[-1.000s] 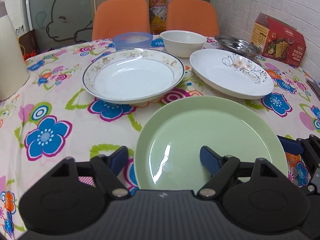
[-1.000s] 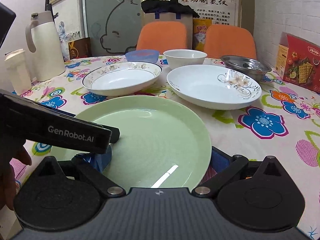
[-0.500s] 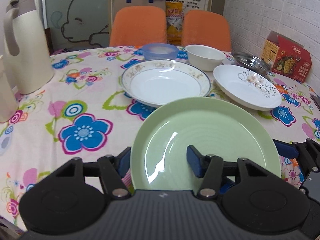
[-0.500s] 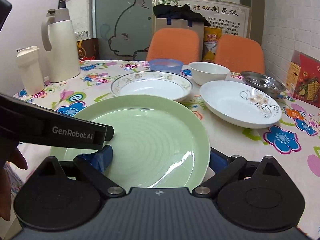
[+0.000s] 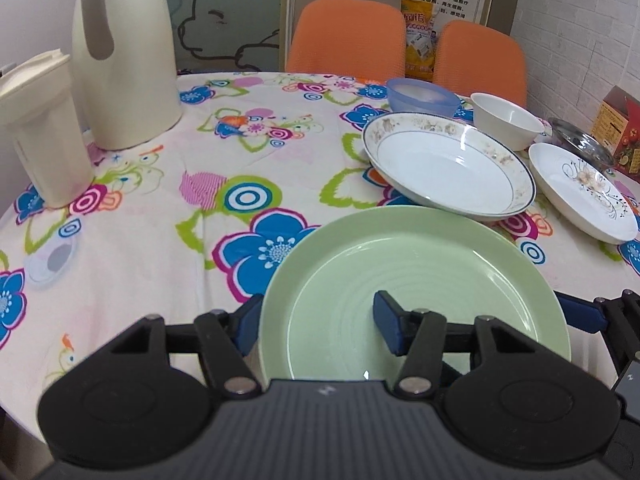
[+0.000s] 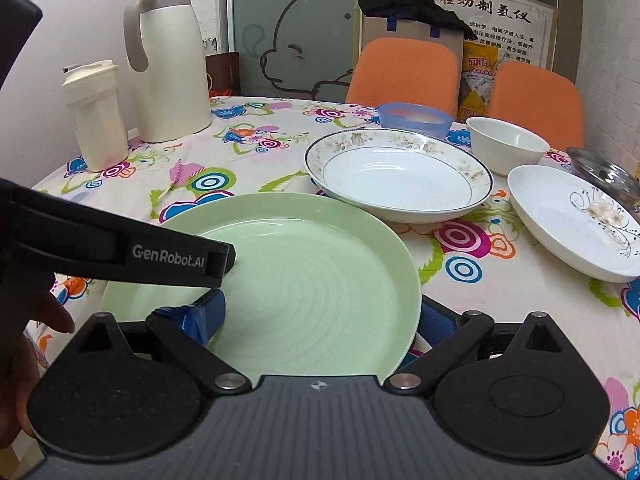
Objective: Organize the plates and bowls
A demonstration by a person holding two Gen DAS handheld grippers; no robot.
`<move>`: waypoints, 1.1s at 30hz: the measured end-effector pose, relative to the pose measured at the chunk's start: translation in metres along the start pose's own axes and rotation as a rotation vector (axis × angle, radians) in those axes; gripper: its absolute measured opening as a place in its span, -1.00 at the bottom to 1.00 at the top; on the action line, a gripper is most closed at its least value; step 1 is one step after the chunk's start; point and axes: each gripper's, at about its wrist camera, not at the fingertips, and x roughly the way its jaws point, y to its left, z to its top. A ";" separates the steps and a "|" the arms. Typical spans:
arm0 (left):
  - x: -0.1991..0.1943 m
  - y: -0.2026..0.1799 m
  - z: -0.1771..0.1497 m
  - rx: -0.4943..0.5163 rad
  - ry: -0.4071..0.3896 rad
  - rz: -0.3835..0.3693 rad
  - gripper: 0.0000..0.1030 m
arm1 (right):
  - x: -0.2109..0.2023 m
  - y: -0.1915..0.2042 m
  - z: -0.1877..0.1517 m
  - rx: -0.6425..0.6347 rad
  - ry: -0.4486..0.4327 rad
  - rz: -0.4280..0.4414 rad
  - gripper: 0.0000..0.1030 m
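Both grippers carry the green plate over the near edge of the floral tabletop (image 5: 168, 240).

The green plate (image 5: 420, 280) hangs near and low, just short of the gold-rimmed plate (image 5: 448, 164); farther right sits the white flower-painted plate (image 6: 572, 216), with a blue bowl (image 6: 414, 118) and a white bowl (image 6: 506, 144) at the far side. The left gripper (image 5: 320, 326) pinches the plate's left rim and the right gripper (image 6: 320, 316) its right rim, one of the fingers (image 5: 386, 326) pressed on the green face. To do it well, I would keep both grips level, move together, and lower the plate squarely onto its stack without clipping the gold-rimmed plate's near edge.
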 end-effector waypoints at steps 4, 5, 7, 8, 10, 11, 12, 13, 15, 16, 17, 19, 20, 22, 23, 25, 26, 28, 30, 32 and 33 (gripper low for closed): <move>0.000 0.000 -0.002 0.020 -0.006 -0.033 0.30 | -0.002 -0.005 -0.001 -0.005 0.016 0.056 0.67; -0.001 0.002 -0.001 0.015 -0.012 -0.042 0.34 | -0.004 -0.009 0.001 -0.003 0.015 0.060 0.67; -0.007 0.008 0.004 -0.007 -0.043 -0.043 0.41 | -0.017 -0.023 0.008 0.035 -0.036 0.034 0.68; -0.010 0.012 0.009 -0.019 -0.061 -0.044 0.47 | -0.022 -0.032 0.013 0.056 -0.062 0.021 0.68; -0.012 0.018 0.023 -0.036 -0.093 -0.053 0.54 | -0.024 -0.049 0.026 0.089 -0.088 -0.002 0.68; -0.012 0.020 0.030 -0.041 -0.101 -0.052 0.55 | -0.020 -0.056 0.032 0.097 -0.084 -0.017 0.68; -0.010 0.021 0.038 -0.042 -0.108 -0.046 0.70 | -0.016 -0.061 0.037 0.103 -0.079 -0.030 0.68; -0.008 0.021 0.045 -0.036 -0.121 -0.051 0.79 | -0.008 -0.067 0.042 0.108 -0.072 -0.037 0.68; 0.000 0.019 0.058 -0.020 -0.127 -0.041 0.79 | 0.009 -0.076 0.049 0.126 -0.040 -0.024 0.68; 0.007 0.018 0.066 -0.007 -0.131 -0.038 0.79 | 0.020 -0.081 0.051 0.147 -0.014 -0.003 0.68; 0.013 0.017 0.072 0.003 -0.131 -0.040 0.79 | 0.029 -0.085 0.053 0.172 0.009 0.019 0.68; 0.029 0.014 0.085 0.015 -0.111 -0.051 0.79 | 0.045 -0.091 0.057 0.212 0.046 0.057 0.68; 0.037 0.013 0.091 0.018 -0.099 -0.062 0.79 | 0.050 -0.091 0.059 0.218 0.058 0.058 0.68; 0.054 0.008 0.102 0.027 -0.081 -0.084 0.79 | 0.059 -0.091 0.063 0.217 0.058 0.060 0.68; 0.062 0.005 0.107 0.038 -0.073 -0.095 0.79 | 0.063 -0.092 0.065 0.215 0.065 0.054 0.68; 0.078 -0.003 0.115 0.059 -0.048 -0.100 0.79 | 0.071 -0.091 0.067 0.204 0.077 0.037 0.68; 0.085 -0.007 0.119 0.073 -0.038 -0.111 0.79 | 0.074 -0.091 0.067 0.200 0.081 0.037 0.68; 0.099 -0.014 0.124 0.096 -0.016 -0.132 0.79 | 0.077 -0.091 0.068 0.178 0.076 0.031 0.69; 0.110 -0.019 0.127 0.113 -0.006 -0.145 0.79 | 0.080 -0.090 0.069 0.163 0.071 0.021 0.71; 0.119 -0.023 0.130 0.120 0.006 -0.163 0.79 | 0.083 -0.090 0.072 0.149 0.075 0.007 0.71; 0.122 -0.024 0.131 0.119 0.009 -0.176 0.79 | 0.085 -0.089 0.073 0.142 0.076 0.001 0.72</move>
